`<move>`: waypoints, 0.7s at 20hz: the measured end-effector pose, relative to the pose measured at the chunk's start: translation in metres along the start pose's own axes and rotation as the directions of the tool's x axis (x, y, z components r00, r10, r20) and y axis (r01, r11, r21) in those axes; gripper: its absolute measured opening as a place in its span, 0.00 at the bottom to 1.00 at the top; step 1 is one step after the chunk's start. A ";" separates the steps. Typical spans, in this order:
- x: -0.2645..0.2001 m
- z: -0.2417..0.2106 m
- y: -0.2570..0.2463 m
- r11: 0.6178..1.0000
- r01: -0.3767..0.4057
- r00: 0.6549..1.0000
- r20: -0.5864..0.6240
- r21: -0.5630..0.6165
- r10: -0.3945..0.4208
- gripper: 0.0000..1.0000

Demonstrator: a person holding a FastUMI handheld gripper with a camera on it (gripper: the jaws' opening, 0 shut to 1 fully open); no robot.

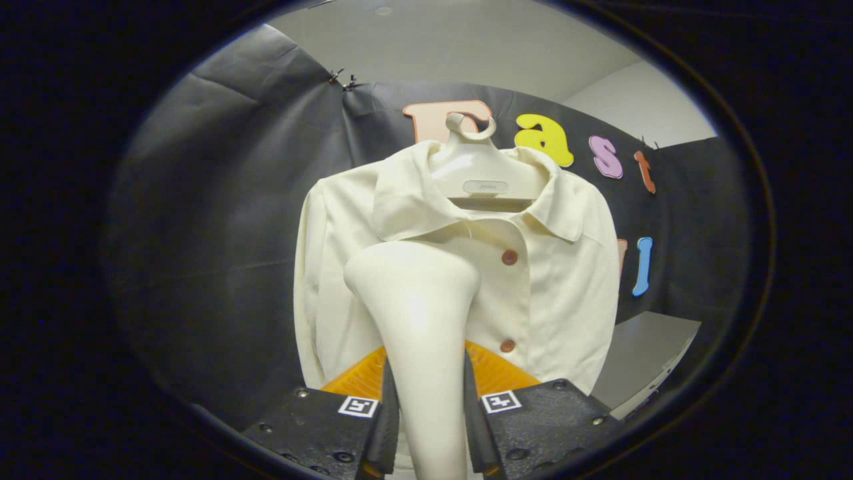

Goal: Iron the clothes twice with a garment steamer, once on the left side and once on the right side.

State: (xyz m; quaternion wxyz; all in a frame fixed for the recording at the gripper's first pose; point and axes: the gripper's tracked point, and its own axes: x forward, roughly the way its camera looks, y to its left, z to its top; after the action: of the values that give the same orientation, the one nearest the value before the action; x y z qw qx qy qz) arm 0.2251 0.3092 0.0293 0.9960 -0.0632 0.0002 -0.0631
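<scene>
A cream shirt (560, 280) hangs on a hanger (481, 175) against the black wall. The hand-held gripper (426, 407) is clamped on the steamer (416, 320), both fingers pressing its handle; its head sits against the shirt's left-of-centre front, beside the buttons (509, 257).
</scene>
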 end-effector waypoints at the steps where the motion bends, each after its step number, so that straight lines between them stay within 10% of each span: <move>1: 0.001 -0.004 -0.001 1.000 0.012 1.000 -0.006 0.005 -0.012 0.42; 14: -0.005 -0.110 -0.002 0.996 0.040 0.988 -0.144 -0.078 -0.051 0.43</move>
State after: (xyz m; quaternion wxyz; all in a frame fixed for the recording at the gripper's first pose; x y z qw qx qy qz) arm 0.2189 0.2944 -0.0792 0.9886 -0.0955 0.0740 -0.0901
